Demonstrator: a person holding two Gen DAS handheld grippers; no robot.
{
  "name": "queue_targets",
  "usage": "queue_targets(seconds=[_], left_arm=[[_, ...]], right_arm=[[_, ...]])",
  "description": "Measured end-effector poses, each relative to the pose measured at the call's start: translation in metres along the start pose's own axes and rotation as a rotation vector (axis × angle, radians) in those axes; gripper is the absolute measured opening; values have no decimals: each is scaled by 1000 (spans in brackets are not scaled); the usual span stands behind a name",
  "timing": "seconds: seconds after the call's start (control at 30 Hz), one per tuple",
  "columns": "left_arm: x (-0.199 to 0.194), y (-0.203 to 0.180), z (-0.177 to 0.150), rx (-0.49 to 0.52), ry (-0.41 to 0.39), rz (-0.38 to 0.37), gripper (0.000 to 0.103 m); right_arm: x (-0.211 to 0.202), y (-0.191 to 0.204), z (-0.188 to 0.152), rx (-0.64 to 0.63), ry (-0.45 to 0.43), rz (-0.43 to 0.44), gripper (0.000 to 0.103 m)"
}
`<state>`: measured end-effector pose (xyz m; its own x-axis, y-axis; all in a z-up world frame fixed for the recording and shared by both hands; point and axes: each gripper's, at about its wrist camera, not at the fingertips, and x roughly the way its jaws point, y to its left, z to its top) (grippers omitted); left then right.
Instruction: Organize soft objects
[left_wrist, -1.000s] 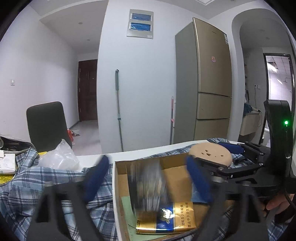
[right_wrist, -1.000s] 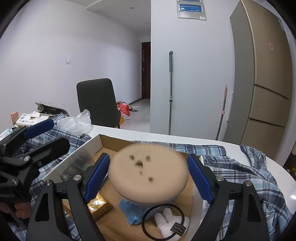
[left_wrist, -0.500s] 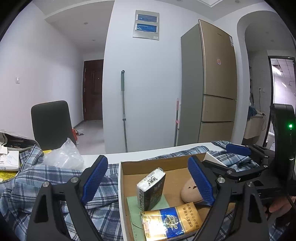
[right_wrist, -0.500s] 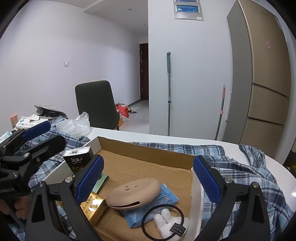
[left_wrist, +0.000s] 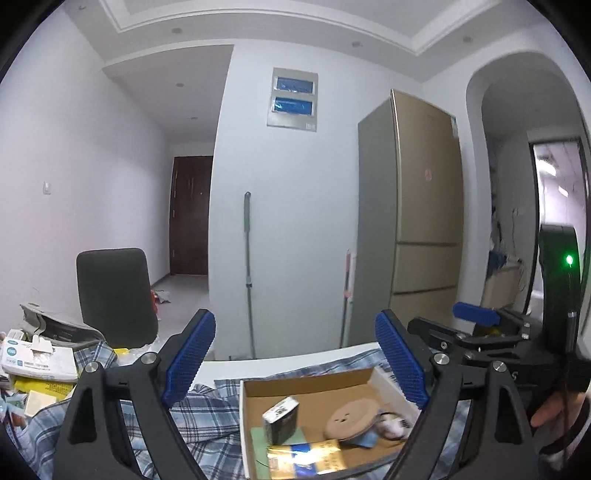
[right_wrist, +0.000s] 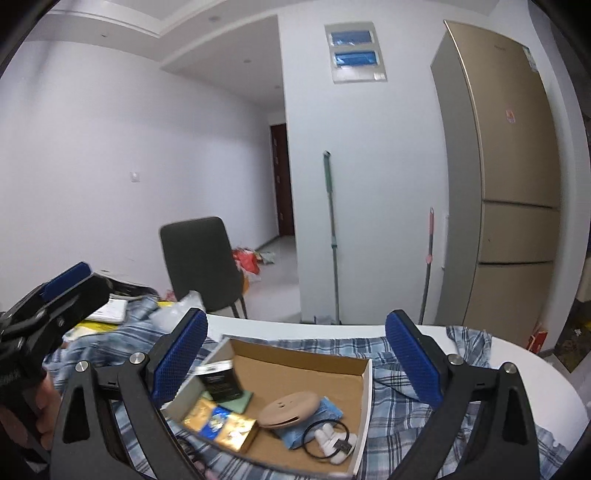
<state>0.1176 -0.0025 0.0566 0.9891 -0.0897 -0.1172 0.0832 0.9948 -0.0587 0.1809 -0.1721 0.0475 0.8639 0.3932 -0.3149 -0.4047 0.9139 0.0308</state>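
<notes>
Both my grippers hang wide apart with nothing between the pads: the left gripper (left_wrist: 293, 360) and the right gripper (right_wrist: 295, 363) alike. Below and ahead of both sits the box (right_wrist: 364, 391), resting on a plaid cloth (right_wrist: 413, 387). Inside it, a tan pad (right_wrist: 290, 404) lies on a blue pouch (right_wrist: 327, 406), with a dark pack (right_wrist: 219, 384) standing beside a gold packet (right_wrist: 221, 424). Beyond the jaws stand a chair (right_wrist: 201, 264) and a fridge (right_wrist: 506, 184).
</notes>
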Motion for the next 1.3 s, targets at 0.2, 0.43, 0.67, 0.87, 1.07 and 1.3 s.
queue_targets(seconds=[0.2, 0.43, 0.67, 0.87, 1.07, 1.3], left_arm=[[-46, -5, 14, 10, -34, -13, 90], [-76, -10, -12, 13, -8, -9, 90], [-71, -4, -47, 15, 65, 5, 90], [-58, -3, -65, 25, 105, 4, 90], [-48, -5, -70, 26, 151, -10, 103], [-51, 2, -70, -6, 138, 15, 103]], right_arm=[[-42, 12, -9, -11, -28, 24, 97], [-55, 11, -44, -8, 13, 23, 97], [-41, 4, -76, -2, 71, 8, 97], [-30, 4, -96, -20, 121, 18, 97], [-29, 4, -97, -22, 133, 10, 97], [-22, -6, -87, -26, 218, -27, 97]])
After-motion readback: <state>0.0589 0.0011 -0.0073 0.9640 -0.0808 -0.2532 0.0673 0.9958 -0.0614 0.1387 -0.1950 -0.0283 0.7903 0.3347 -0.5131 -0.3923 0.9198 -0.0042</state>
